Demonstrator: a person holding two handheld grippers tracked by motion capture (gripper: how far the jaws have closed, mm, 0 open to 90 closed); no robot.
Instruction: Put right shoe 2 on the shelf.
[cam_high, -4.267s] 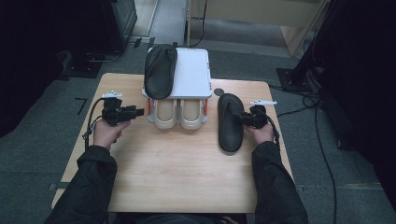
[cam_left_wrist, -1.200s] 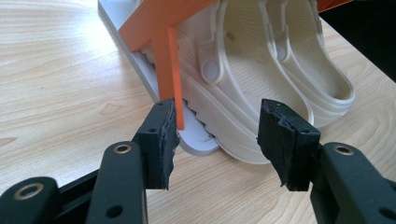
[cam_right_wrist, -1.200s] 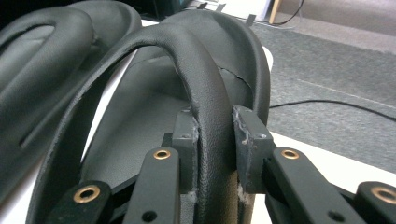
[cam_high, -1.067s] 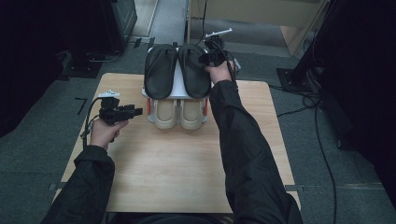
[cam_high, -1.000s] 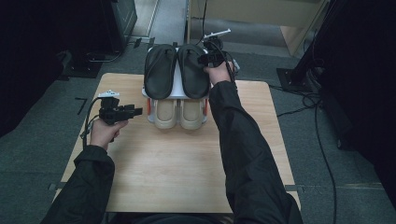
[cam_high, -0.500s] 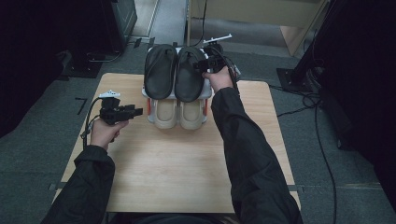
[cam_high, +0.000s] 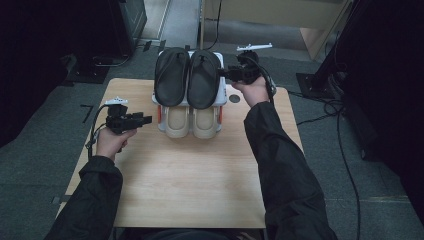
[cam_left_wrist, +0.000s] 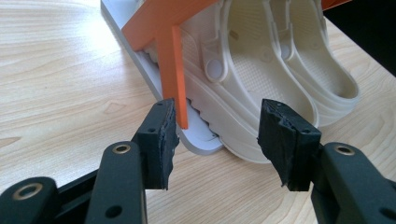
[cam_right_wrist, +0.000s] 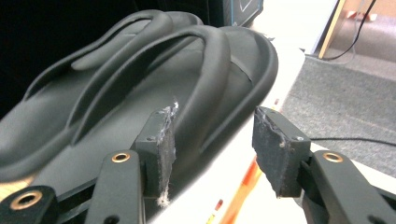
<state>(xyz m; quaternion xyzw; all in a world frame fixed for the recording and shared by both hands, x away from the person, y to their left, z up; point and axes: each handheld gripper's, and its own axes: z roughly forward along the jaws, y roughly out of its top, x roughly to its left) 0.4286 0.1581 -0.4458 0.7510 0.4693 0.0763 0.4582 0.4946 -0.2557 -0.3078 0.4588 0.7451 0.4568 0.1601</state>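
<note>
Two black sandals lie side by side on the top shelf of a white rack (cam_high: 223, 98), the left one (cam_high: 171, 75) and the right one (cam_high: 204, 77). Below them sit two cream clogs (cam_high: 177, 121). My right gripper (cam_high: 225, 75) is just right of the right sandal (cam_right_wrist: 219, 79). Its jaws have just been opening and now stand open (cam_right_wrist: 212, 140), the sandal's rim between them and clear of both pads. My left gripper (cam_high: 147, 120) hovers open left of the rack. In its own view, the left gripper (cam_left_wrist: 219, 140) faces an orange support (cam_left_wrist: 173, 70) and a clog (cam_left_wrist: 261, 93).
The rack stands at the far middle of the wooden table (cam_high: 190, 180). A small dark round spot (cam_high: 234, 98) marks the tabletop right of the rack. Cables (cam_high: 345, 150) run over the grey floor on the right, past the table's edge.
The right gripper carried the second black sandal from the table's right side onto the top shelf, let it go and drew back to the right. The left gripper stayed put.
</note>
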